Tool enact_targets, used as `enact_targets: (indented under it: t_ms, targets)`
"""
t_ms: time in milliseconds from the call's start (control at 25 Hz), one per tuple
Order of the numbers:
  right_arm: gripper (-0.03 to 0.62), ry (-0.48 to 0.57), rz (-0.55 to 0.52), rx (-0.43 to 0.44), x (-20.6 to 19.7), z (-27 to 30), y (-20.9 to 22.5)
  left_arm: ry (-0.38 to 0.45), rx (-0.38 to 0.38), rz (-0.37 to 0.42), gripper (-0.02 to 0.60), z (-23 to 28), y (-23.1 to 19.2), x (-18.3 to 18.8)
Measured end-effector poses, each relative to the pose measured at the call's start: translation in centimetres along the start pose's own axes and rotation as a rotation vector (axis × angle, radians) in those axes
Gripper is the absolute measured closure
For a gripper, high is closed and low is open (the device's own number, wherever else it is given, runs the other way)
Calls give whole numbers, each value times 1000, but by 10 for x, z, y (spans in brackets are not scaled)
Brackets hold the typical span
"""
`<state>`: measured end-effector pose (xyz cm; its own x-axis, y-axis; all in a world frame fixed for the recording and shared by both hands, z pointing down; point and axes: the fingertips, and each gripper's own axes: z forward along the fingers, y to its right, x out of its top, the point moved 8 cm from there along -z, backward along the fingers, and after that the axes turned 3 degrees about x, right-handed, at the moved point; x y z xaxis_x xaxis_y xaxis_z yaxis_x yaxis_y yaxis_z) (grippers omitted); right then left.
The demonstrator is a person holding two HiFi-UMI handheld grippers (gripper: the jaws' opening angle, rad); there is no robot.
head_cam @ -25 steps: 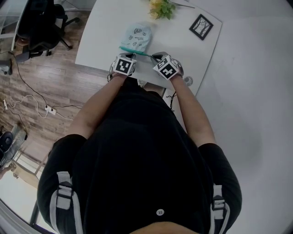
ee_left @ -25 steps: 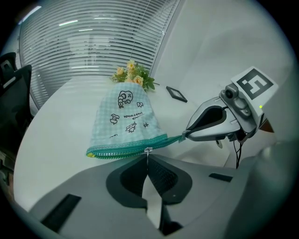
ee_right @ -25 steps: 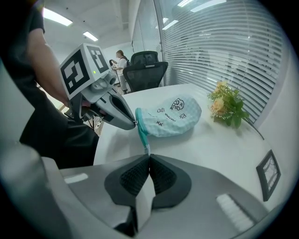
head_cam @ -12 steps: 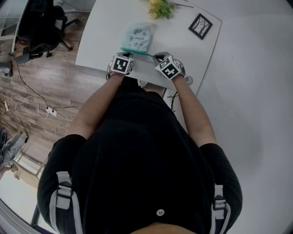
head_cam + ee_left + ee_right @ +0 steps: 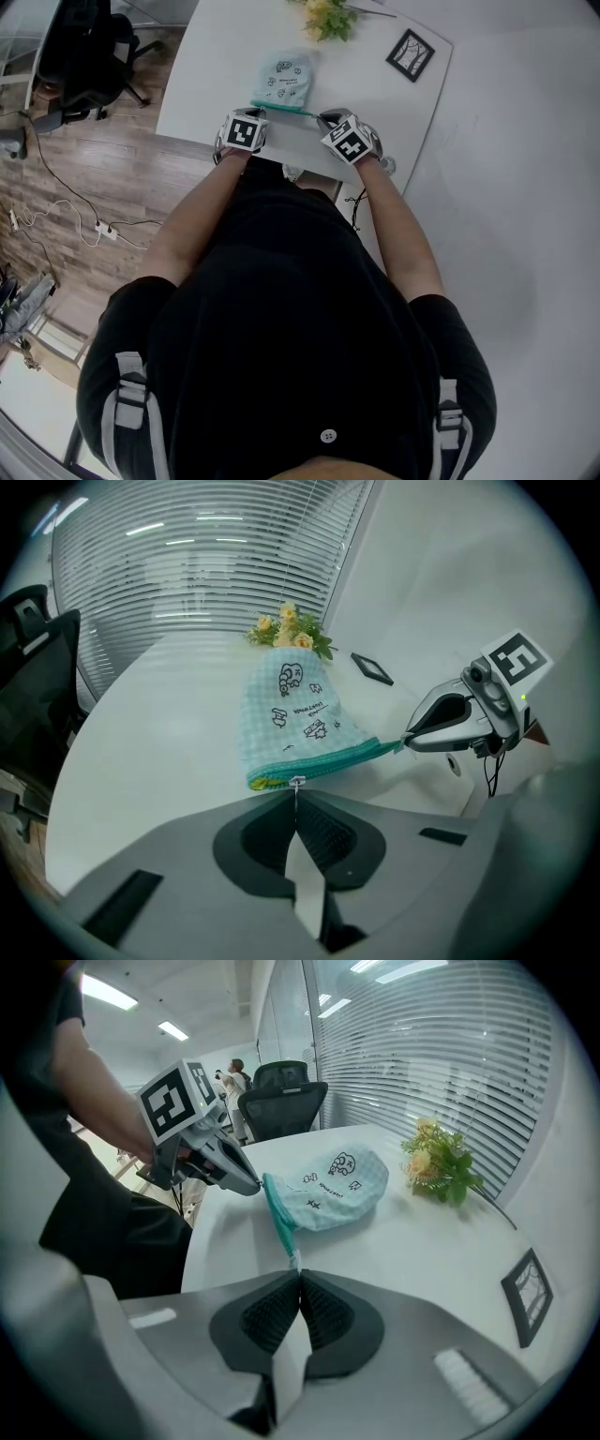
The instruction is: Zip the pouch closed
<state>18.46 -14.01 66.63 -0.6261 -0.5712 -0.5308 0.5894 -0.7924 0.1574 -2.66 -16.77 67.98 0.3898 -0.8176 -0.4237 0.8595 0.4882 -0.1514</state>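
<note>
L gripper [image 5: 297,801], clamped on zip pull [image 5: 297,782], slid left; R gripper [image 5: 298,1277] clamps pouch [image 5: 333,1188] end.

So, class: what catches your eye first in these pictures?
A mint-green pouch lies on the white table, its zip edge pulled taut between the left hand-held gripper, shut on the zip pull, and the right hand-held gripper, shut on the end tab. Yellow flowers sit beyond it.
</note>
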Motion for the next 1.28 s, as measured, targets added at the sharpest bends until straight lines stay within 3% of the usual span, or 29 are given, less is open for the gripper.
enact_targets:
  t_ms: [480, 920, 1280]
  targets:
    - [583, 1, 30, -8, -1, 0, 3, 3, 19, -5, 572, -3, -17, -2]
    - [574, -7, 60, -12, -6, 5, 1, -12, -19, -8, 569, -3, -14, -13]
    - [546, -4, 61, 3, -13, 1, -4, -4, -36, -11, 497, -20, -19, -28]
